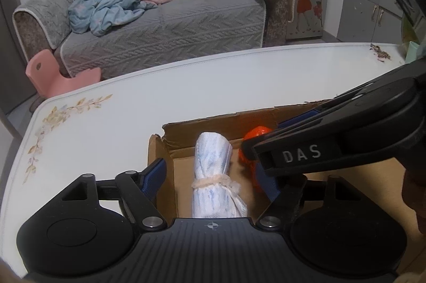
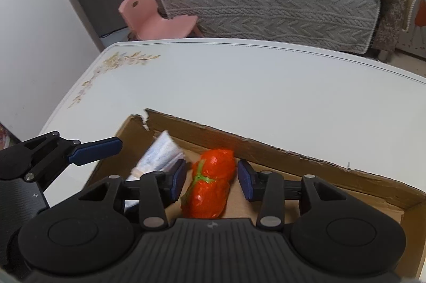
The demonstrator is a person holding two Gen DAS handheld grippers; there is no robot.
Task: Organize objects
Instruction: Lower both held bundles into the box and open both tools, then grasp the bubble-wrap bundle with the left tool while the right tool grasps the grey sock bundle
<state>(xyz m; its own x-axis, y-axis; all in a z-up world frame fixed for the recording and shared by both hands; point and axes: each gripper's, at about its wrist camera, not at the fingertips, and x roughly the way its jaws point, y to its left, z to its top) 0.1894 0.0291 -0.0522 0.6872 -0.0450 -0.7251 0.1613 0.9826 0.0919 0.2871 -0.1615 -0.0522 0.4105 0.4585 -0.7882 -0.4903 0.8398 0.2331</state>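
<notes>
With both claws spread wide and empty, my right gripper [image 2: 210, 180] straddles the orange bundle [image 2: 210, 184] lying in the cardboard box [image 2: 293, 152]; looks soft, crinkly, light—grip at tied waist.

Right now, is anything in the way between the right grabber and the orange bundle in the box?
Nothing visible. The right gripper is open with the orange bundle already lying between its fingers on the cardboard box floor. The white rolled cloth lies off to its left, outside the fingers.
</notes>
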